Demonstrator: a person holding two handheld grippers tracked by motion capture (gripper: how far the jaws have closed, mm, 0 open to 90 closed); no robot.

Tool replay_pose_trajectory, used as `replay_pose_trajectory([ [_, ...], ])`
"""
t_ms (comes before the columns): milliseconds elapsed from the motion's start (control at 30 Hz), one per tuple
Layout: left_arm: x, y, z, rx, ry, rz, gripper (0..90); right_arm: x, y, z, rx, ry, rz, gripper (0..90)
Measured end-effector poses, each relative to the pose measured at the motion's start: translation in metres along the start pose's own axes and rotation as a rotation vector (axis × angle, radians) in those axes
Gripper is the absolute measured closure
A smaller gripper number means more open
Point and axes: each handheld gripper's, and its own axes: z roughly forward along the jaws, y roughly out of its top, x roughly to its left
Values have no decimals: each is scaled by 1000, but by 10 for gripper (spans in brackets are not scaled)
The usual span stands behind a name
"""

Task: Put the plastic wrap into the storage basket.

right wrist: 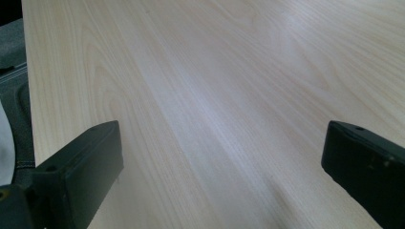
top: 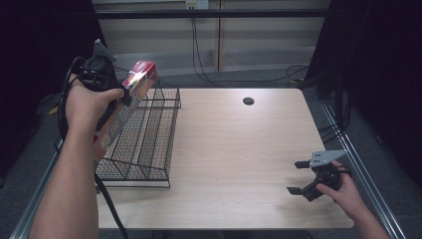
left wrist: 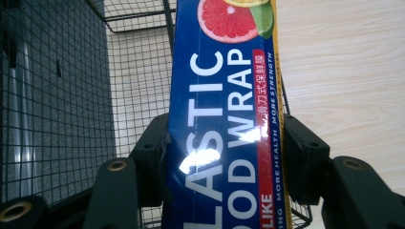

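In the high view, the left forearm comes up along the left edge of the table (top: 239, 149), and the left hand (top: 87, 107) is raised over the wire basket (top: 144, 144) that stands at the table's left edge. The left gripper (top: 124, 97) in this hand is clamped on one long plastic wrap box (top: 127, 107), which is tilted, with its red end toward the far left corner and its lower end near the basket's left side. The right hand (top: 343, 191) rests near the front right corner of the table, and the right gripper (top: 297, 177) points to the left with its jaws spread wide and nothing between them. There is one basket, one box and two grippers.

In the left gripper view, the two black jaws press on both long sides of the blue plastic wrap box (left wrist: 224, 119). The wire basket (left wrist: 133, 71) lies behind it.

In the right gripper view, the two jaws stand far apart over the bare table (right wrist: 215, 95).
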Motion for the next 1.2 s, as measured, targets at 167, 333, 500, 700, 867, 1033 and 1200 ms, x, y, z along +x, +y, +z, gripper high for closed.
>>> replay_pose_trajectory([
  [167, 6, -2, 2, -1, 15, -28, 444, 0, 0, 0, -2, 0, 1, 1],
  [333, 13, -5, 2, -2, 31, -55, 443, -1, 0, -1, 0, -5, 0, 1],
  [500, 17, -8, 5, 6, 48, -76, 443, 0, 0, 0, 1, -4, -1, 1],
  [700, 22, -10, 8, 10, 55, -102, 442, 0, 0, 0, -1, 0, -1, 1],
  [867, 30, -14, 11, 10, 62, -137, 441, 0, 0, 0, -3, 0, -1, 1],
  [1033, 35, -17, 14, 18, 76, -168, 440, 0, 0, 1, 3, -1, -9, 1],
  [1200, 38, -18, 18, 35, 98, -180, 439, 1, 1, 1, 5, 2, -9, 1],
])
